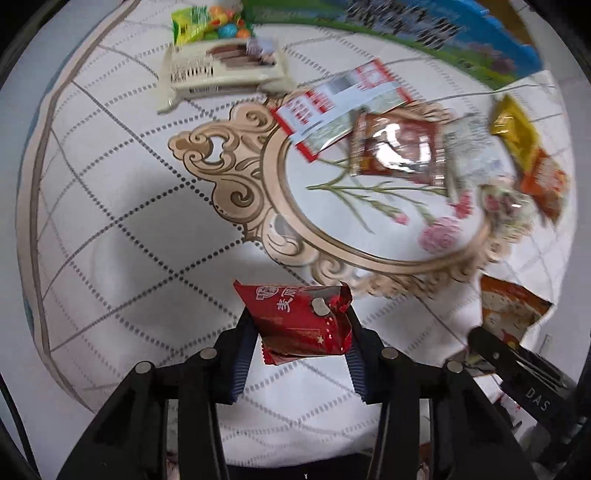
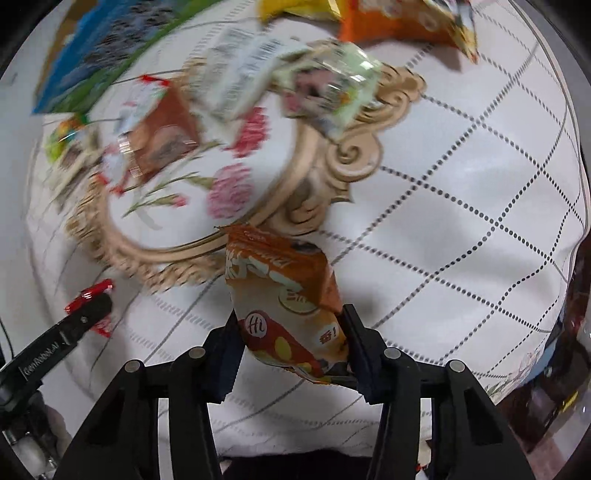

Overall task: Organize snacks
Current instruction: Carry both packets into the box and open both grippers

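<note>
A white tablecloth point(image 1: 122, 229) with dotted diamond lines and a tan scrolled oval framing pink flowers covers the table. At its far edge lies a blue and green box point(image 1: 424, 33); its print is too blurred to read. Loose snacks lie scattered over the cloth: a cream wafer pack point(image 1: 218, 70), a bag of coloured candies point(image 1: 210, 24), a red-and-white packet point(image 1: 343, 99), a brown foil packet point(image 1: 397, 147), and a yellow bag point(image 1: 513, 129). The left gripper point(image 1: 299, 328) is clenched on a red snack packet point(image 1: 303, 317) printed with white Chinese characters, held above the near part of the cloth. The right gripper point(image 2: 291, 332) clasps an orange snack bag point(image 2: 288, 295) marked "Hi", likewise lifted off the cloth; its side reads "DAS" in the left wrist view.
</note>
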`<state>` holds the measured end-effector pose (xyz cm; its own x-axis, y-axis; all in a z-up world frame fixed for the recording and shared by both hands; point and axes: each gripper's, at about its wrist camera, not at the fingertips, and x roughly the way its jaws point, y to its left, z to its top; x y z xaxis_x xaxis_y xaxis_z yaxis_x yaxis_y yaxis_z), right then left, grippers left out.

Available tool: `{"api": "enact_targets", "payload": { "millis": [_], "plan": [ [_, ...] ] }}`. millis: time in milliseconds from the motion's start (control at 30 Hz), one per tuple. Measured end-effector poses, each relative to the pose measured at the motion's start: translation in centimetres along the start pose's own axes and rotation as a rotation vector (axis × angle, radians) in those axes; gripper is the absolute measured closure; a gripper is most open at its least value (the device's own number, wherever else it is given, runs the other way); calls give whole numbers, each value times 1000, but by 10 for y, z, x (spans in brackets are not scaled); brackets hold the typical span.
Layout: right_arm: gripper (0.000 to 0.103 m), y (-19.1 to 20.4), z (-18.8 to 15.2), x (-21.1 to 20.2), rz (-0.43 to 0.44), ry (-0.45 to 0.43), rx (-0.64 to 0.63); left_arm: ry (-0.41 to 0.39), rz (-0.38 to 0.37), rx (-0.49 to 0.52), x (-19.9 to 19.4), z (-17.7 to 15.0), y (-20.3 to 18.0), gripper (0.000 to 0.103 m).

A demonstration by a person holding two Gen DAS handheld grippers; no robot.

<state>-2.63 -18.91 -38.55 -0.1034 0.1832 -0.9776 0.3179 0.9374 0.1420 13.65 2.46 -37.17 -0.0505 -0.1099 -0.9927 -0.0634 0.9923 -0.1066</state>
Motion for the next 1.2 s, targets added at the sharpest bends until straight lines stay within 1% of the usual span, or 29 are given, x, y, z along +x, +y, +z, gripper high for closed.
{"api": "enact_targets", "payload": {
  "millis": [67, 133, 167, 200, 300, 333, 367, 433, 533, 700, 800, 900, 1033, 1100, 1167, 1200],
  "plan": [
    [50, 13, -3, -19, 36, -10, -29, -33, -31, 11, -25, -5, -5, 62],
    [50, 27, 3, -41, 68, -35, -60, -70, -51, 20, -48, 3, -12, 62],
    [50, 33, 7, -54, 83, -52, -75, -103, -69, 25, -66, 7, -16, 62],
    [51, 42, 12, -68, 101, -74, -91, -122, -79, 28, -77, 23, -15, 62],
    [51, 60, 47, -116, 135, -139, -133, -198, -97, 40, -123, 56, -15, 62],
    [51, 69, 61, -134, 144, -169, -152, -226, -99, 45, -136, 66, -17, 62],
    [51, 76, 68, -145, 146, -192, -165, -249, -98, 48, -145, 76, -18, 62],
    [51, 82, 91, -175, 146, -243, -184, -285, -93, 55, -161, 97, -19, 62],
    [51, 93, 125, -205, 152, -289, -185, -331, -81, 67, -173, 135, -24, 62],
    [51, 105, 174, -229, 157, -332, -174, -357, -73, 81, -178, 184, -31, 62],
    [51, 113, 204, -232, 151, -339, -168, -343, -77, 86, -172, 216, -37, 62],
    [51, 121, 235, -226, 144, -327, -164, -292, -98, 74, -158, 251, -42, 62],
    [50, 127, 277, -204, 118, -301, -146, -187, -134, 50, -126, 298, -44, 62],
    [51, 131, 296, -189, 99, -281, -147, -112, -160, 35, -103, 319, -43, 61],
    [51, 134, 311, -174, 72, -259, -150, -55, -179, 18, -83, 334, -42, 61],
    [51, 136, 317, -167, 59, -249, -158, -39, -179, 14, -77, 338, -42, 61]
  ]
}}
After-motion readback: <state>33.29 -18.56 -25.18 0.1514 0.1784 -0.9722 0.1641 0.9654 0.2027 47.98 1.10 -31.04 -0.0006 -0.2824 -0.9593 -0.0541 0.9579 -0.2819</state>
